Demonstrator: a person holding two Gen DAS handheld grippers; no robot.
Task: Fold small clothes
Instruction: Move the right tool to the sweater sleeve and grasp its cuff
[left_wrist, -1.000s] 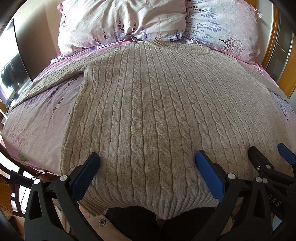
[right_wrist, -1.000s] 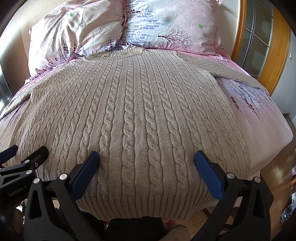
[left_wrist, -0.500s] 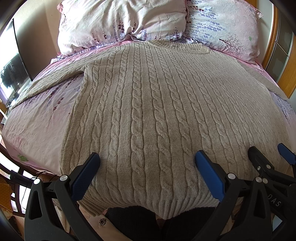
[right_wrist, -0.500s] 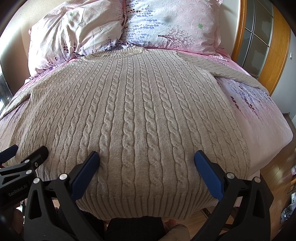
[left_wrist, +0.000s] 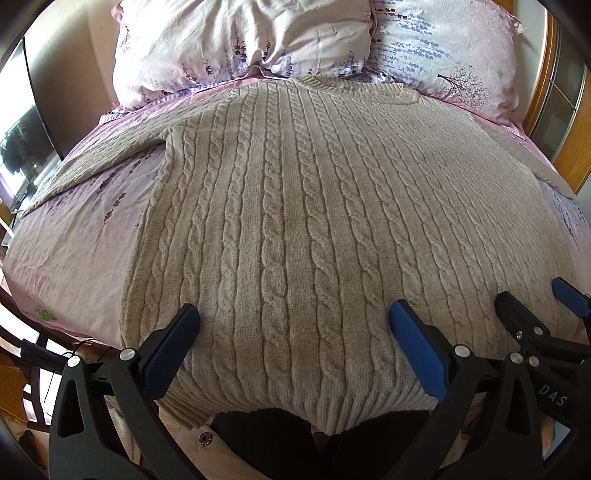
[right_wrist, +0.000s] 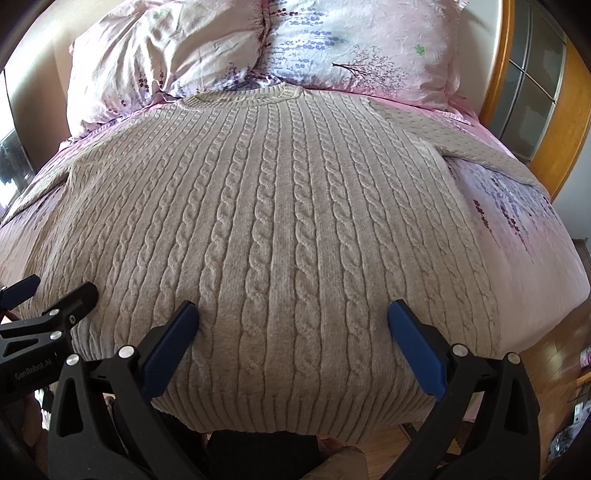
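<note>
While the beige cable-knit sweater (left_wrist: 295, 221) lies spread flat and face up on the pink floral bedspread (left_wrist: 74, 243), its ribbed hem (right_wrist: 295, 417) hangs at the near edge of the bed and its collar (right_wrist: 243, 98) reaches the two pillows (right_wrist: 351, 48) at the head; one sleeve (left_wrist: 96, 162) stretches out to the left, the other sleeve (right_wrist: 480, 147) to the right; the left gripper (left_wrist: 295, 339) hovers over the lower left part of the sweater with its blue-padded jaws spread wide, holding nothing; the right gripper (right_wrist: 293, 332) hangs just beside it over the lower right part, jaws equally wide and empty; each gripper shows at the edge of the other's view; a wooden door frame (right_wrist: 554, 122) stands right of the bed.
</note>
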